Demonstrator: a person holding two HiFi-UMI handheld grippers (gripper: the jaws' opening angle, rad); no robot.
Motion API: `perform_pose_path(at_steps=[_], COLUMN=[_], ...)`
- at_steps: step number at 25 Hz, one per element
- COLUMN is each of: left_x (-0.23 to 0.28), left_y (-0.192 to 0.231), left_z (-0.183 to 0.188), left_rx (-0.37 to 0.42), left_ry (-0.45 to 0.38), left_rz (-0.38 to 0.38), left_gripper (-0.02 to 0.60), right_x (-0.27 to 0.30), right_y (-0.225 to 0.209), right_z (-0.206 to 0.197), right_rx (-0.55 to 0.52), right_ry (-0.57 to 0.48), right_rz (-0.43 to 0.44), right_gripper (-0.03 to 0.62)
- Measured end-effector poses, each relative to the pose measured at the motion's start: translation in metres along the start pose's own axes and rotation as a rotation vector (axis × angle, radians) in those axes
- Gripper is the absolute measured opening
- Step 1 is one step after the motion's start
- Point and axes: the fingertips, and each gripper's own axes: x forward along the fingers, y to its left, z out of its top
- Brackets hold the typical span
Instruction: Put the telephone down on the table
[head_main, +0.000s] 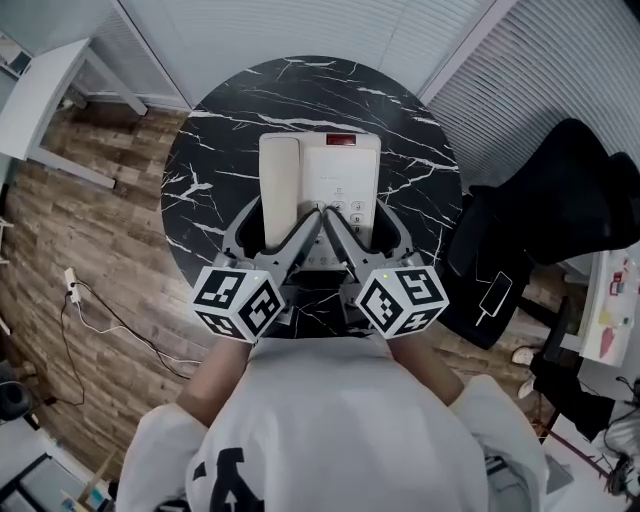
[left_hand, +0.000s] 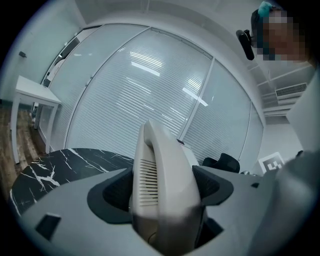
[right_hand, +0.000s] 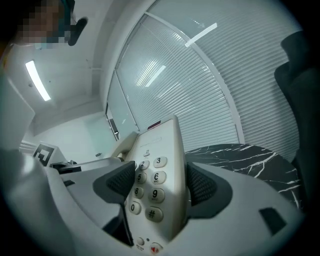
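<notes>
A cream desk telephone (head_main: 335, 170) with its handset (head_main: 280, 180) in the cradle is over the round black marble table (head_main: 230, 110). My left gripper (head_main: 283, 228) is shut on the handset side at the near end. The left gripper view shows the handset (left_hand: 162, 165) wedged between the dark pads of my left gripper (left_hand: 162, 192). My right gripper (head_main: 362, 228) is shut on the keypad side. In the right gripper view the telephone (right_hand: 160, 160) slopes upward between the pads of my right gripper (right_hand: 160, 182). I cannot tell whether its base touches the table.
A black office chair (head_main: 560, 210) stands close to the table's right edge. A white desk (head_main: 40, 90) is at the far left, over wooden floor with a loose cable (head_main: 90, 305). Slatted window blinds (left_hand: 150, 85) run behind the table (left_hand: 55, 165).
</notes>
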Motion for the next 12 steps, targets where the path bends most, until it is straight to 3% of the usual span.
perform_pose_path(at_steps=[12], left_x=[0.015], left_y=[0.023], left_z=[-0.029], left_rx=[-0.042], left_ry=[0.062], left_rz=[0.050], left_gripper=[0.377], right_x=[0.018], right_y=[-0.019], right_z=[-0.030], right_rx=[0.038], right_ry=[0.086], right_rz=[-0.011], right_gripper=[0.328])
